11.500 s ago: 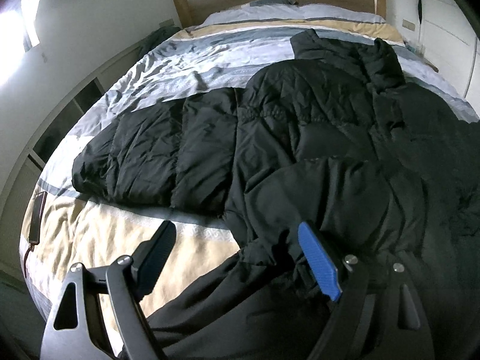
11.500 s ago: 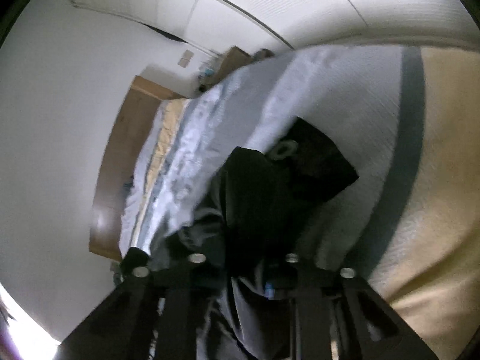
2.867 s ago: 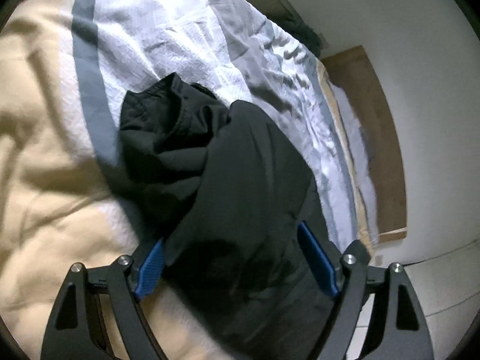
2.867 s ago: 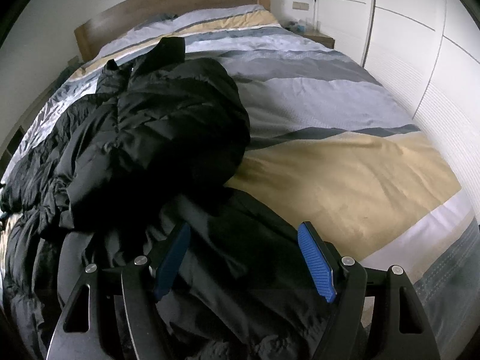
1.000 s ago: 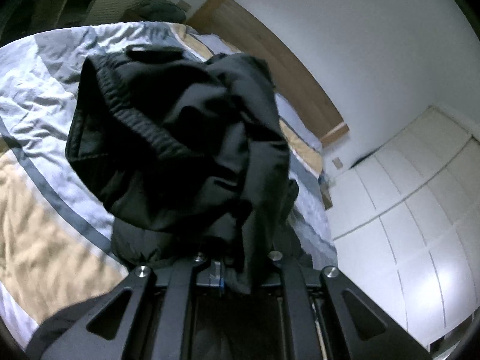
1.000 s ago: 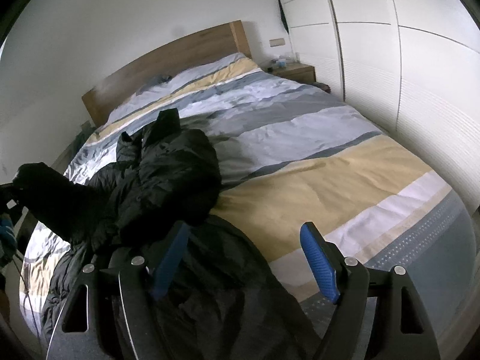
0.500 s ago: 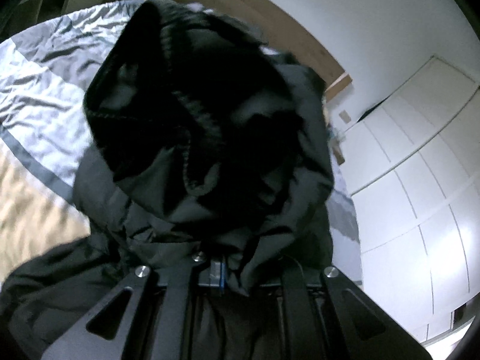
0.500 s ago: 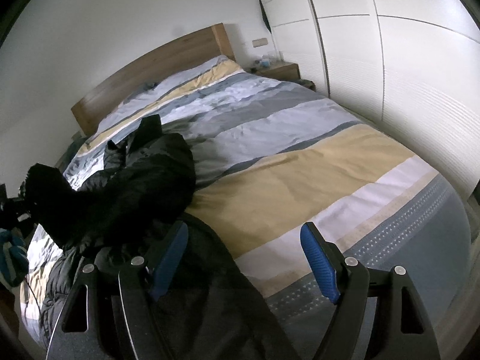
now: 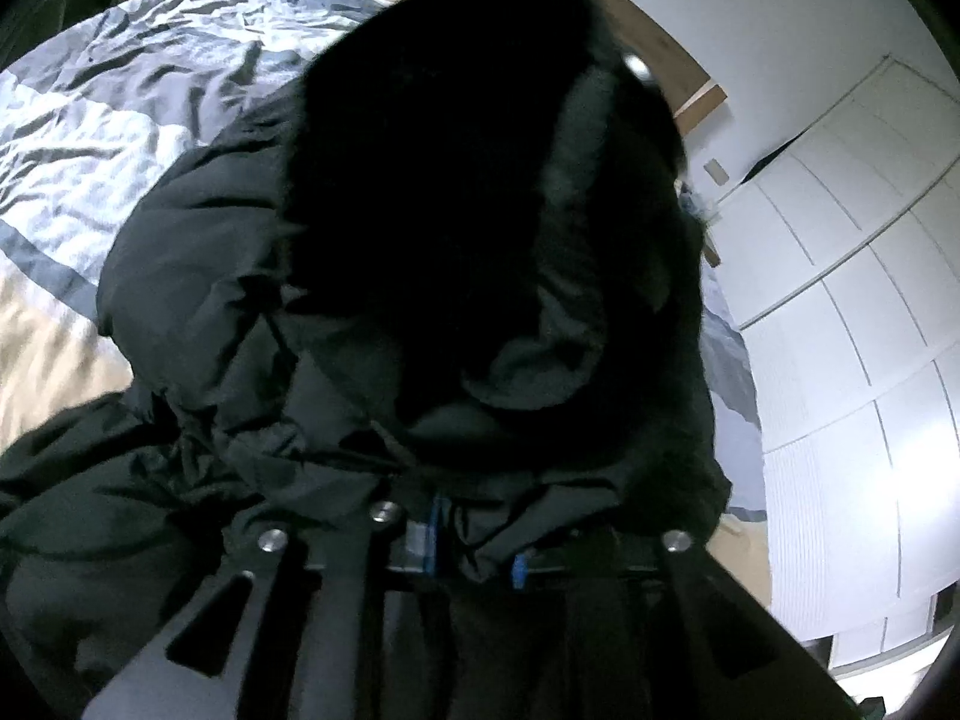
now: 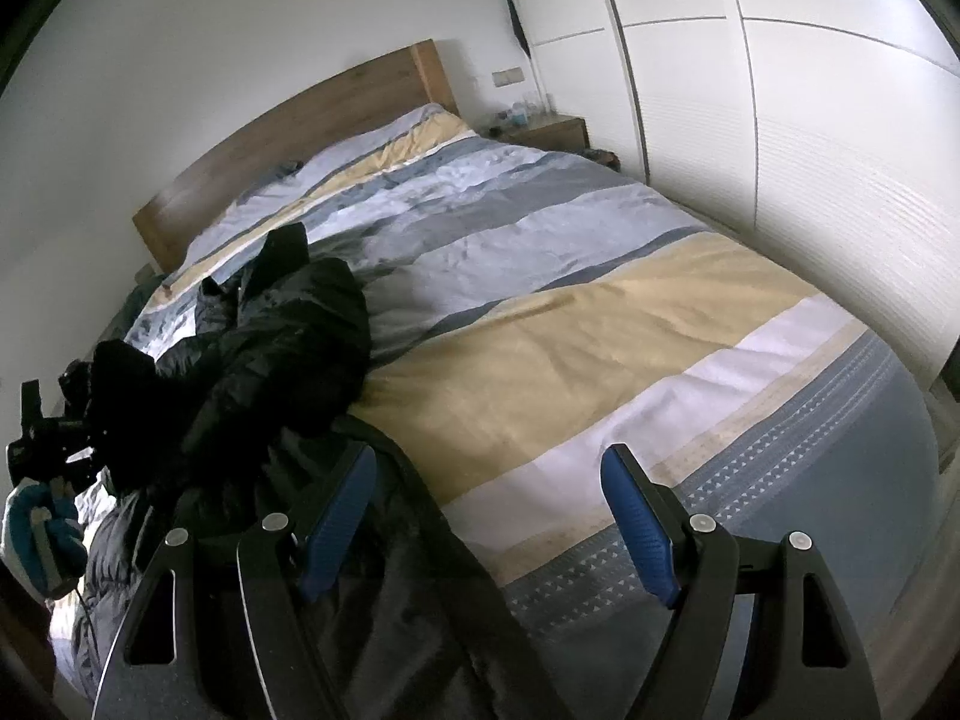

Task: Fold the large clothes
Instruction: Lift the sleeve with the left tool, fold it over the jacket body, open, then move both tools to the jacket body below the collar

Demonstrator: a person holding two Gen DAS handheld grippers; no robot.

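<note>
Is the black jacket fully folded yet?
No. The black jacket lies bunched on the bed, one end still draped between the left gripper's just-opening jaws.

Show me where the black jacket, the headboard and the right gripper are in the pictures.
jacket [image 10: 282,330], right wrist view, on its quilted body lying on the bed.
headboard [image 10: 312,126], right wrist view, on the middle of its wooden panel.
right gripper [image 10: 489,516], right wrist view, midway between its blue fingertips.

1. No writing, label, brand, number or sign can be read in either view.
2. The black jacket [image 9: 456,276] shows no legible tag or logo.
3. The striped bedding [image 10: 600,324] carries only a woven pattern, no letters.
</note>
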